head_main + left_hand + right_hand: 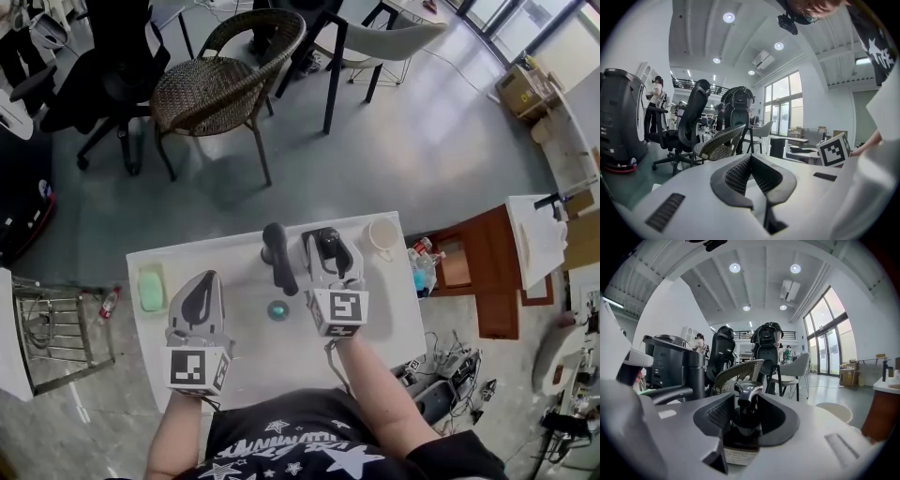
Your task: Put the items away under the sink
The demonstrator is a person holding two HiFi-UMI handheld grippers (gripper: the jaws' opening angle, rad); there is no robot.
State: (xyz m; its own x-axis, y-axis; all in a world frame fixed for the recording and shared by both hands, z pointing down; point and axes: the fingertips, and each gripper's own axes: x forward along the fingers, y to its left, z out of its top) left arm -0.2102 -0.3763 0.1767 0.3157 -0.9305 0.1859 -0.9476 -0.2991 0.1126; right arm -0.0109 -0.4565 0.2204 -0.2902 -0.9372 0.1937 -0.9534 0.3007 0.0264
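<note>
Right gripper view: right gripper (743, 409) pinches a dark pump bottle (748, 393) at frame center. Left gripper (751, 163), lower center of its own view, has its jaws pressed together, nothing between.

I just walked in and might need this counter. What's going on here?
A person stands at the white counter with a handheld gripper in each hand. The right gripper has a dark pump bottle between its jaws, which look closed on it, beside the black faucet. The left gripper is shut and empty, held over the counter's left part. A green sponge and a white cup sit on the counter, not yet put away.
</note>
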